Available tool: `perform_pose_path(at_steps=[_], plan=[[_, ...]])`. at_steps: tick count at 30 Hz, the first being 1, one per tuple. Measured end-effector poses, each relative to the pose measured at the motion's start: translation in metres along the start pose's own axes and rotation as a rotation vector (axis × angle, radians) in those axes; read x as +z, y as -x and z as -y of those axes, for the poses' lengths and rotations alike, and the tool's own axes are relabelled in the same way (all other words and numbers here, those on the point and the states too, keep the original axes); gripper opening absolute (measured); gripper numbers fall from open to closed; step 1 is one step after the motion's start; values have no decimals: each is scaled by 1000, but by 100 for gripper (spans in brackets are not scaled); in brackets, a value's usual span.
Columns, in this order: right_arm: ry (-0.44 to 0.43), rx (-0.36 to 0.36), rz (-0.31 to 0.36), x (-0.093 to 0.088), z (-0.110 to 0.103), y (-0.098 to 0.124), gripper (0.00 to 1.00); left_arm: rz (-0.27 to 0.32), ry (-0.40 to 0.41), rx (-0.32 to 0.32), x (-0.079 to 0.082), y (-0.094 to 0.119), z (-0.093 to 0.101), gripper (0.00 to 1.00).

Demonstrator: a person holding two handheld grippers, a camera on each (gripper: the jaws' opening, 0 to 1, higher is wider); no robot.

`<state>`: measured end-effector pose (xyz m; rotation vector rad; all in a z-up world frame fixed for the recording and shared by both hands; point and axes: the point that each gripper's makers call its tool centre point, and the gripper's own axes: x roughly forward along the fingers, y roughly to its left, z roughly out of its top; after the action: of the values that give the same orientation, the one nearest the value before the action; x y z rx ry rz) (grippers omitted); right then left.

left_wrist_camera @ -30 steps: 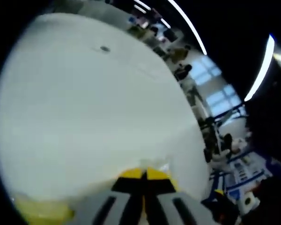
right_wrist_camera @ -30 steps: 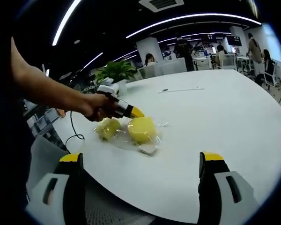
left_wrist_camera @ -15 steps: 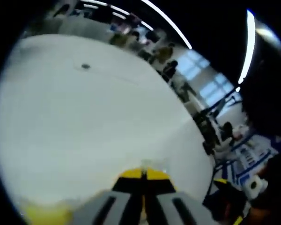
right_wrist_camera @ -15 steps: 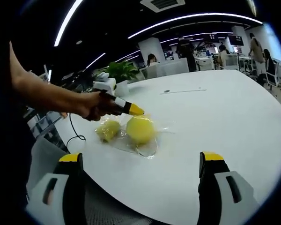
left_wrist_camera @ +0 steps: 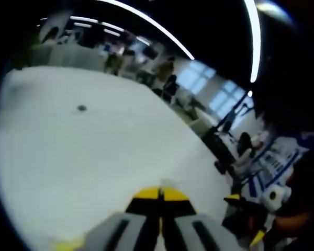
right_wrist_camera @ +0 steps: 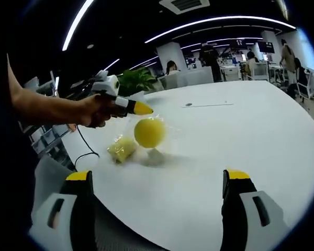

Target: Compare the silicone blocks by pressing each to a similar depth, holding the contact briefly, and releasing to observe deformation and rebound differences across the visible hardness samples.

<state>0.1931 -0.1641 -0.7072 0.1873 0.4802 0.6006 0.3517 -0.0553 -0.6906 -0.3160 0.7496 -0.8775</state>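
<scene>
Left gripper (right_wrist_camera: 141, 109): jaws closed together, gripping the clear bag's (right_wrist_camera: 165, 128) edge, a round yellow silicone block (right_wrist_camera: 149, 132) hanging just beneath its tip above the white table (right_wrist_camera: 240, 130). Right gripper (right_wrist_camera: 159, 180): jaws standing wide and empty, well short of the second yellow block (right_wrist_camera: 122, 149) lying below-left of the raised one. Step judged: samples not yet laid out; next, setting the block down for pressing.

No text, label or number could be read in either view. The far signs were too blurred to make out.

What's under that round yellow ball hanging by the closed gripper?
Under the round yellow block, lifted in clear film below the left gripper, lies bare white table with its shadow. A second yellow block rests beside it.
</scene>
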Motion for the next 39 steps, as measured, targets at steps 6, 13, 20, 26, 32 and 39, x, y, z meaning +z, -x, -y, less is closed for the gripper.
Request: perform_pose_path(at_steps=[6,13,20,26,32,39], plan=[[28,6,16,15,-5,-2,96,17,-63,-17,12,22,7,0],[54,11,54,39,-7,-4,96,56,-112,-53,28,50,25,0],[117,79,111,77,-19,-7,96,102,-197,-142,58,77,65,0],[187,175,143,109,-42,-14,96,138,-253,-217,77,101,101,0],[228,301,168,137,-67,-29,96,145,-259,-280,78,118,126,0],[262,435,217,160,-95,-37,85,137,-241,-343,71,130,145,0]])
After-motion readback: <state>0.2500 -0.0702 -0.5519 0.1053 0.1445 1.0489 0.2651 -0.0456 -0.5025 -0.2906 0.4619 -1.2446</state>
